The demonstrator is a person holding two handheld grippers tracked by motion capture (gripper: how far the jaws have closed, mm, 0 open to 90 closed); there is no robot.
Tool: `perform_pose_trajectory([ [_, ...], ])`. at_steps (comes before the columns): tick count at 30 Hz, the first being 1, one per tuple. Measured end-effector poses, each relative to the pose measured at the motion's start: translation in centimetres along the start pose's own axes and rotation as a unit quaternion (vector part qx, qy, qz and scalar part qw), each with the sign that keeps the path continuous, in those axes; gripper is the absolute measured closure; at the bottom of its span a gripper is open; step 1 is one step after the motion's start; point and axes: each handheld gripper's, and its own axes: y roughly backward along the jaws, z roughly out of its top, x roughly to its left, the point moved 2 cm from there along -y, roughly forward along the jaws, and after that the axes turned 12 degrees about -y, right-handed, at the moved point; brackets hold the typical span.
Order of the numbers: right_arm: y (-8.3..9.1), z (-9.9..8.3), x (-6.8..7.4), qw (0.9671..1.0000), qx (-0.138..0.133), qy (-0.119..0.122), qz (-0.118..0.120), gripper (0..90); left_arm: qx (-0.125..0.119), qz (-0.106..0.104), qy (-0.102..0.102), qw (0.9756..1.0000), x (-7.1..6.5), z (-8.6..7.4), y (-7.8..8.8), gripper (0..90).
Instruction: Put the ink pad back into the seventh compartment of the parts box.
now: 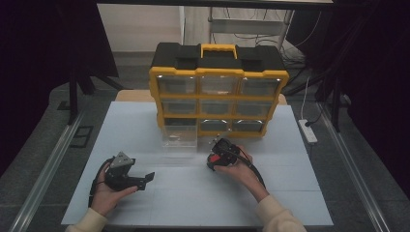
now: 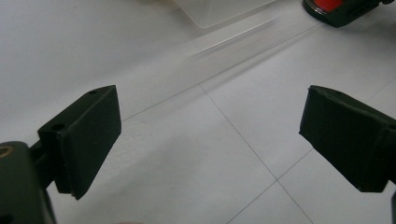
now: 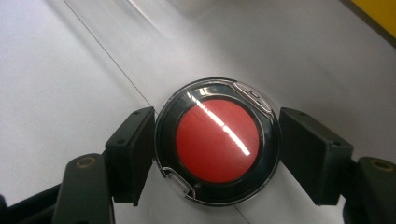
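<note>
Gripping a round black case with a red disc (image 3: 217, 141) under its clear lid, the right gripper (image 3: 217, 154) has both pads pressed against the case's sides, at the centre of the right gripper view. Seen from the high view, this case (image 1: 213, 160) sits just right of centre on the white table (image 1: 193, 198), near the clear drawer (image 1: 180, 137) before the yellow organizer (image 1: 218, 94). Lower left, the left gripper (image 1: 147, 179) rests with jaws wide apart, nothing between them.
</note>
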Motion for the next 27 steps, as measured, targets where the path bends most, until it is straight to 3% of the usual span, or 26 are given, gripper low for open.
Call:
perform_pose_trajectory([
  [14, 2.5, 0.4, -0.5, 0.9985, -0.04, -0.026, 0.027, 29.9, 0.002, -0.004, -0.001, 1.0, -0.1, 0.0, -0.1, 6.7],
  [27, 5.4, 1.1, -0.5, 0.996, -0.08, -0.026, 0.028, 29.9, -0.001, -0.003, -0.003, 1.0, -0.2, 0.1, 0.0, 6.7],
])
